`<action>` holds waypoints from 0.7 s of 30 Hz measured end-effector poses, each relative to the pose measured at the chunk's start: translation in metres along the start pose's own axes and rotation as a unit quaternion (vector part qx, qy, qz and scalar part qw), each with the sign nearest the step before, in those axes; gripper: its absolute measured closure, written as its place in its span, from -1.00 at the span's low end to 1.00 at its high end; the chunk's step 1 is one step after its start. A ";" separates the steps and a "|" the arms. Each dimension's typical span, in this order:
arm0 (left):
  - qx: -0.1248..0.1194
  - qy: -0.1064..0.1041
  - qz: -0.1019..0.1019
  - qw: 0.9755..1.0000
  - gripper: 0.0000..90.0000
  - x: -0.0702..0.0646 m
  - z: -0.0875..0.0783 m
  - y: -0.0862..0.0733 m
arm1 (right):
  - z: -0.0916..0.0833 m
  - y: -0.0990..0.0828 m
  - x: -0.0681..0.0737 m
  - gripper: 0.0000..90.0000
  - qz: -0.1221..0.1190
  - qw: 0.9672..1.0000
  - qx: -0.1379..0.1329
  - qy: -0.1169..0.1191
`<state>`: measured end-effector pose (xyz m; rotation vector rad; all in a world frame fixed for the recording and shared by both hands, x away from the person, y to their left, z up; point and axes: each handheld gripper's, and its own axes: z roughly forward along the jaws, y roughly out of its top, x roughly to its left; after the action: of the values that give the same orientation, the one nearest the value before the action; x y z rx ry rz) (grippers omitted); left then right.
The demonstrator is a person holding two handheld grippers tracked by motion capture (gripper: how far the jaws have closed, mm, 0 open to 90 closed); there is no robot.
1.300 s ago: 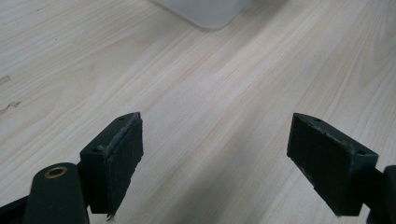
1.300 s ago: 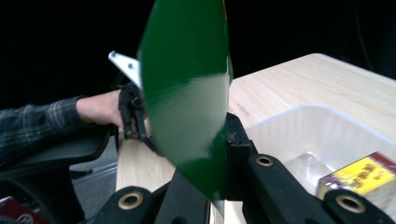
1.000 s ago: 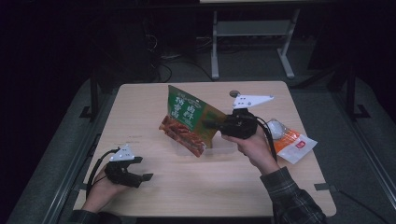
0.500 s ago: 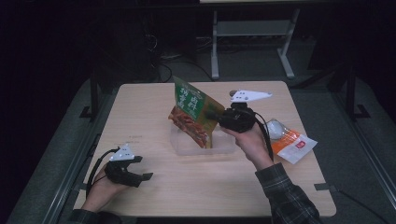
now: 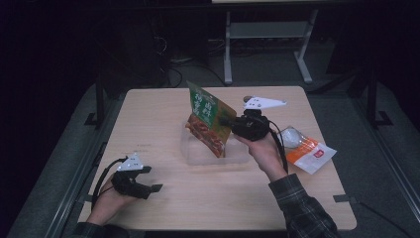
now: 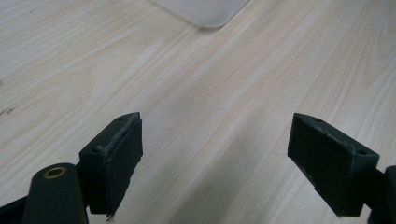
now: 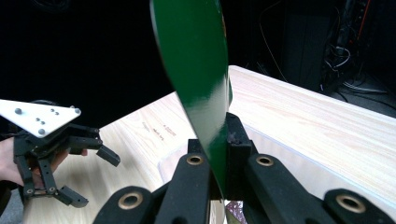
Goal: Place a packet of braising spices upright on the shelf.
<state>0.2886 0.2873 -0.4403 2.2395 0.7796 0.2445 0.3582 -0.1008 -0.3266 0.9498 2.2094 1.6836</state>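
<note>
Right claw (image 5: 229, 122): clenched on the green food pouch (image 5: 208, 118), pinching one edge of it; in the right gripper view the two jaws meet tight on the glossy green sheet (image 7: 198, 79), which rises straight up from between them.
Green food pouch: held off the desk, tilted, its top corner highest; it extends away from the right claw's tip toward the person's left side, with its lower end hanging over the clear plastic tray (image 5: 194, 154).
Clear plastic tray: on the desk (image 5: 158, 124) directly beneath the right claw and the pouch; in the right gripper view its pale rim (image 7: 280, 140) runs just beyond the jaws.
Right hand (image 5: 262, 151): wraps the gripper body from behind and below, plaid sleeve behind it.
Left claw (image 5: 154, 184): released, jaws wide apart and nothing between them; the left gripper view has bare wood between the two pads (image 6: 114, 156), and a corner of the tray (image 6: 205, 11) lies well ahead of them.
Left hand (image 5: 106, 203): rests on the desk behind the left claw, well apart from the right claw.
Orange-and-white packet (image 5: 311, 153): flat on the desk behind the right claw, beside the right forearm.
Round white item (image 5: 290, 136): touching the packet's near end, just behind the right claw's body; what it is cannot be told.
</note>
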 end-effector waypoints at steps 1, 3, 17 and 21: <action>0.001 0.000 0.000 1.000 -0.61 0.000 0.000 0.000 | 0.001 0.000 0.000 0.99 0.001 1.000 0.000 0.000; -0.002 0.001 -0.003 1.000 -0.61 -0.001 0.001 0.000 | 0.003 0.000 0.000 0.99 0.001 1.000 -0.002 0.000; -0.001 -0.002 -0.001 1.000 -0.61 -0.002 0.002 0.001 | 0.025 -0.004 0.005 0.99 -0.009 1.000 0.007 -0.015; 0.003 -0.004 0.002 1.000 -0.61 -0.003 0.003 0.001 | 0.029 -0.006 0.005 0.99 -0.010 1.000 0.013 -0.014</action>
<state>0.2880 0.2836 -0.4415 2.2466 0.7742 0.2356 0.3674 -0.0759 -0.3411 0.9481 2.2200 1.6279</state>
